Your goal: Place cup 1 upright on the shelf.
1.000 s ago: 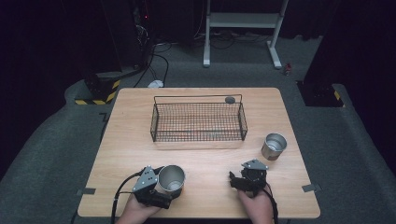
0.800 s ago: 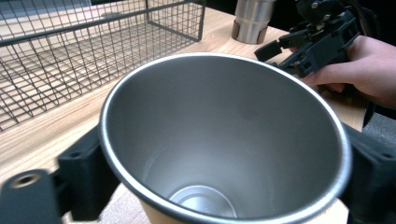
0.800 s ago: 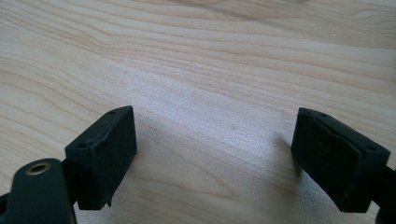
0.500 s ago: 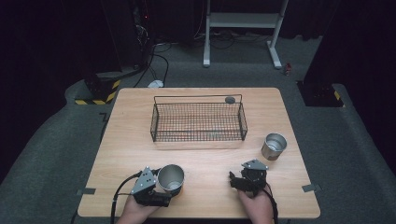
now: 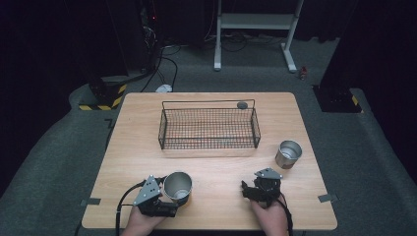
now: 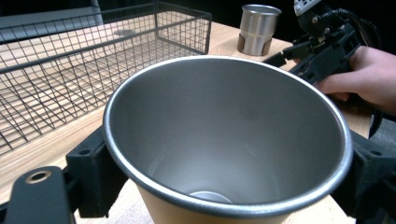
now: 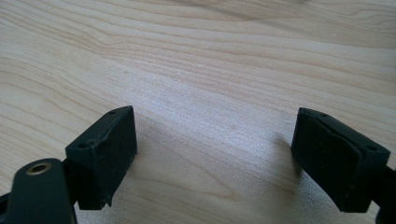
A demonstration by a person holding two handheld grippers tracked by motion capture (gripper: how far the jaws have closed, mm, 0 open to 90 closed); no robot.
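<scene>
A steel cup [image 5: 178, 185] stands upright near the table's front left. My left gripper [image 5: 179, 195] has just been closing and is shut on it. In the left gripper view the black jaws press on both sides of the cup [image 6: 224, 140], just below its rim. A second steel cup [image 5: 288, 154] stands at the right, also seen as the far cup [image 6: 258, 29]. My right gripper [image 5: 247, 191] rests low at the front right. Its jaws stand open over bare wood [image 7: 215, 154] with nothing between them.
A black wire basket [image 5: 209, 129] sits in the middle of the wooden table [image 5: 137, 147]; its mesh wall [image 6: 70, 51] is just beyond the held cup. A small dark round object [image 5: 242, 104] lies behind the basket. A hand holds the right gripper [image 6: 322, 42].
The left gripper's jaws have drawn in against the steel cup. Both hands, both cups and the basket stay where they were.
</scene>
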